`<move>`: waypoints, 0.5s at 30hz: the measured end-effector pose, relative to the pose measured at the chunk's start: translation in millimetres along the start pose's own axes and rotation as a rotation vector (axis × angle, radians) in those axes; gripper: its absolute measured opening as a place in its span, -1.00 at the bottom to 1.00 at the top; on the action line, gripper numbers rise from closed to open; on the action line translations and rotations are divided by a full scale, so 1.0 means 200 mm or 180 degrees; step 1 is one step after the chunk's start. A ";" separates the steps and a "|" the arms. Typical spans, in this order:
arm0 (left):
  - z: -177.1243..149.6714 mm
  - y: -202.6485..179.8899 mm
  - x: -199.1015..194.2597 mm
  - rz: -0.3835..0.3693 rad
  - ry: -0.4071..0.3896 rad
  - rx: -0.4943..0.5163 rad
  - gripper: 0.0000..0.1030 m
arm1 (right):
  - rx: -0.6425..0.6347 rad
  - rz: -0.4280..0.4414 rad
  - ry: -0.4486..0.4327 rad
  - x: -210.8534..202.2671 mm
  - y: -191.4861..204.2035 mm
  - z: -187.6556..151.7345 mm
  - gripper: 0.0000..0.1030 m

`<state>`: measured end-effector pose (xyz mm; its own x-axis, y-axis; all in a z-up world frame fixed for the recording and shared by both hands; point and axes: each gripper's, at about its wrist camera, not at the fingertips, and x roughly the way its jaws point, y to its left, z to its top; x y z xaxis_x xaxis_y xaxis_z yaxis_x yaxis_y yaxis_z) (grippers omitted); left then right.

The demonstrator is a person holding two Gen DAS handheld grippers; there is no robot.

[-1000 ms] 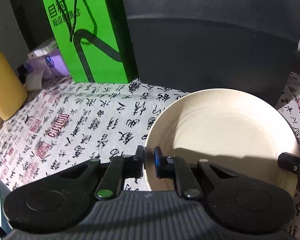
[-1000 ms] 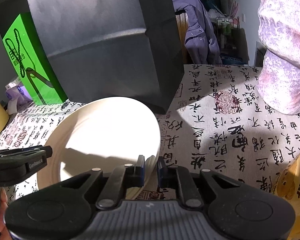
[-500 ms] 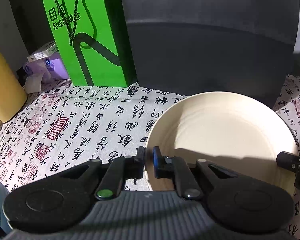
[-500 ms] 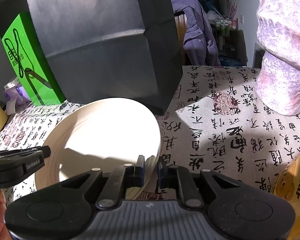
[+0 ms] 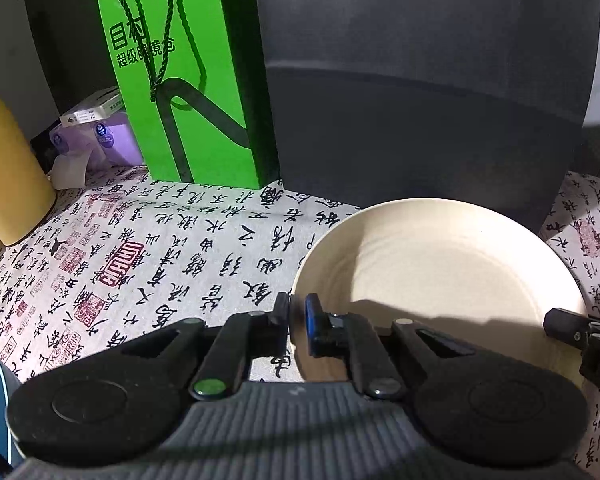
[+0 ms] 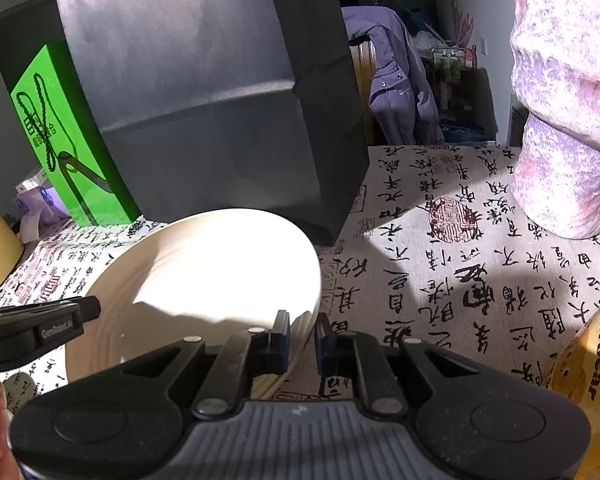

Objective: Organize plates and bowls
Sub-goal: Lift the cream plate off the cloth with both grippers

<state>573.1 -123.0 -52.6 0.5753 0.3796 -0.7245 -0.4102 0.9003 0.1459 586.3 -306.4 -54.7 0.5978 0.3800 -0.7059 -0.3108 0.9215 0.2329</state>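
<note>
A cream plate (image 5: 432,272) hangs over the calligraphy-print tablecloth (image 5: 148,256), held by its rim from both sides. My left gripper (image 5: 297,316) is shut on the plate's left rim, one pad inside the plate and one outside. In the right wrist view the same plate (image 6: 212,264) is sunlit, and my right gripper (image 6: 302,332) is shut on its right rim. Each gripper also shows in the other's view: the right gripper (image 5: 568,328) at the plate's far right edge, the left gripper (image 6: 60,320) at its left edge.
A large black bag (image 5: 420,100) stands just behind the plate, with a green paper bag (image 5: 188,92) to its left. A yellow container (image 5: 8,168) and a purple tissue pack (image 5: 96,136) sit at far left. A person's patterned sleeve (image 6: 564,120) rests at right.
Both grips on the plate are unchanged. In the left wrist view the green bag and tablecloth have slid slightly down and to the right; the right wrist view is nearly the same.
</note>
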 end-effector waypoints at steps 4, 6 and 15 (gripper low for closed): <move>0.01 0.01 -0.02 -0.0029 -0.0024 0.0008 -0.84 | -0.0006 0.0005 -0.0030 -0.01 0.01 0.00 -0.76; 0.01 0.02 -0.04 -0.0045 -0.0028 -0.0007 -0.84 | -0.0004 0.0014 -0.0052 -0.02 0.01 0.00 -0.76; 0.04 0.08 -0.10 -0.0065 -0.0086 -0.0040 -0.84 | -0.0044 0.0056 -0.0128 -0.07 0.06 0.01 -0.75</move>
<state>560.3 -114.3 -31.3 0.6025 0.3670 -0.7087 -0.4069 0.9052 0.1228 575.9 -300.5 -40.8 0.6211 0.3994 -0.6743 -0.3315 0.9135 0.2358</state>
